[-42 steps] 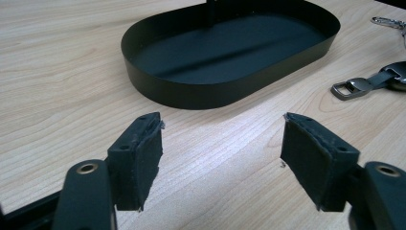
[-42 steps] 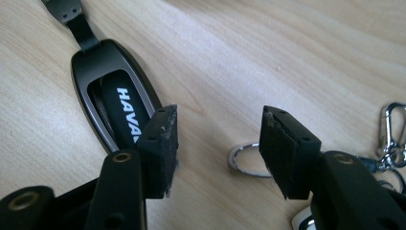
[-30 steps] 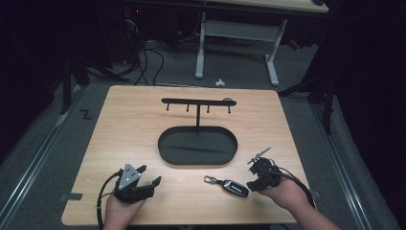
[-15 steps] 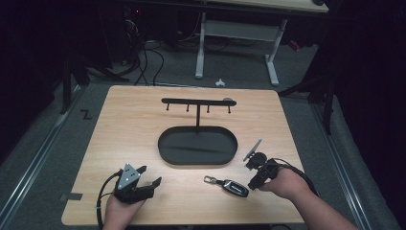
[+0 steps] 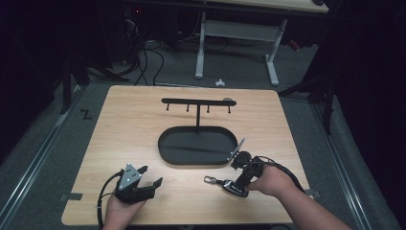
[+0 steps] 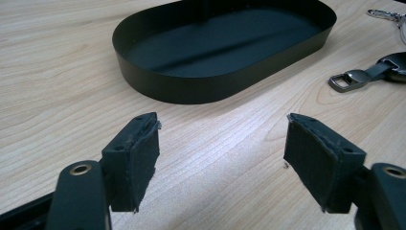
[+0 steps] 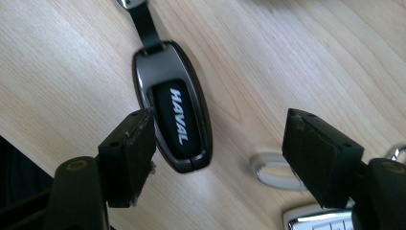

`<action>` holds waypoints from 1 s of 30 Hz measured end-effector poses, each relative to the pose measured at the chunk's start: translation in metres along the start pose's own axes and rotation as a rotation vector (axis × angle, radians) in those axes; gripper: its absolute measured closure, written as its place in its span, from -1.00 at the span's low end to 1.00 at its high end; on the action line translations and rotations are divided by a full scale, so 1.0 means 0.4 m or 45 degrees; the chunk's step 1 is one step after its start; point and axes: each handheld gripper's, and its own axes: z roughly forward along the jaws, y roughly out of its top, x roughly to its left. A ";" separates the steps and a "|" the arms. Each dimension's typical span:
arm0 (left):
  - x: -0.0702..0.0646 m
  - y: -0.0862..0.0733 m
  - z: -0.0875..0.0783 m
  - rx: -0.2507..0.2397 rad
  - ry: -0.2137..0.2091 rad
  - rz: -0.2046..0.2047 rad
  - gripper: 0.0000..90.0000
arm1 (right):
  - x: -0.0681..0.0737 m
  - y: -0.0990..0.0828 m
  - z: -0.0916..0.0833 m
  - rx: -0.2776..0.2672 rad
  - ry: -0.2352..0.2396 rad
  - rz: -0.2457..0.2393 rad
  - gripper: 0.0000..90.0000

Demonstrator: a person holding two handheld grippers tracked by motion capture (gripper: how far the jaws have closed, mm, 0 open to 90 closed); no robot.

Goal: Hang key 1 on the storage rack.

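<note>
Two grippers work this table, and going left to right: the left gripper (image 5: pixel 149 184) rests near the front edge where it was a second ago, jaws apart on nothing, pointing toward the black tray (image 5: pixel 198 146). Further right the car key fob (image 5: pixel 233 187) lies flat on the wood in front of the tray – the right gripper (image 5: pixel 239 183) has swung in over it, its jaws just opening wide, pads not touching it. A grasp looks imminent; the right hand (image 5: pixel 268 181) angles the tool down and leftward
</note>
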 end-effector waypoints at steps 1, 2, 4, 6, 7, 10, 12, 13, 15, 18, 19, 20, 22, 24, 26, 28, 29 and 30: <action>0.000 0.001 0.000 0.000 -0.002 0.003 -0.37 | 0.008 0.012 0.006 0.009 -0.001 -0.010 -0.39; 0.000 0.001 0.000 0.000 -0.002 0.003 -0.37 | 0.012 0.019 0.010 0.012 -0.004 -0.016 -0.39; 0.000 0.001 0.001 0.000 -0.003 0.000 -0.37 | 0.017 0.025 0.013 0.014 0.000 -0.020 -0.39; 0.000 0.001 0.001 0.000 -0.005 0.000 -0.37 | 0.024 0.038 0.021 0.011 0.004 -0.034 -0.39; 0.000 0.001 0.001 0.001 -0.007 0.001 -0.37 | 0.029 0.044 0.024 0.011 0.008 -0.044 -0.39; -0.001 0.001 0.002 0.000 -0.009 0.003 -0.37 | 0.046 0.065 0.036 0.018 0.026 -0.080 -0.39; -0.001 0.001 0.002 0.000 -0.012 0.003 -0.37 | 0.054 0.076 0.043 0.020 0.028 -0.099 -0.38; -0.002 0.001 0.002 0.001 -0.014 0.004 -0.37 | 0.060 0.086 0.051 0.030 0.042 -0.120 -0.35; -0.001 0.001 0.003 0.003 -0.015 0.007 -0.37 | 0.064 0.092 0.054 0.036 0.048 -0.123 -0.35; -0.001 0.000 0.003 0.004 -0.016 0.007 -0.37 | 0.072 0.112 0.068 0.037 0.059 -0.157 -0.35; 0.000 0.000 0.004 0.003 -0.017 0.006 -0.37 | 0.072 0.112 0.068 0.037 0.059 -0.157 -0.35; -0.001 0.000 0.004 0.003 -0.018 0.006 -0.37 | 0.075 0.120 0.075 0.038 0.060 -0.174 -0.36; -0.001 0.000 0.004 0.005 -0.021 0.008 -0.37 | 0.076 0.124 0.079 0.041 0.056 -0.172 -0.35; -0.001 0.000 0.004 0.007 -0.023 0.009 -0.37 | 0.079 0.132 0.092 0.049 0.061 -0.174 -0.33; 0.000 0.000 0.004 0.005 -0.023 0.007 -0.37 | 0.078 0.135 0.099 0.050 0.056 -0.182 -0.26; 0.000 0.000 0.004 0.005 -0.023 0.007 -0.37 | 0.079 0.135 0.102 0.047 0.061 -0.181 -0.23; 0.001 0.000 0.004 0.005 -0.024 0.007 -0.37 | 0.079 0.135 0.104 0.049 0.061 -0.181 -0.22; 0.001 0.000 0.004 0.006 -0.024 0.006 -0.37 | 0.079 0.136 0.107 0.052 0.059 -0.180 -0.17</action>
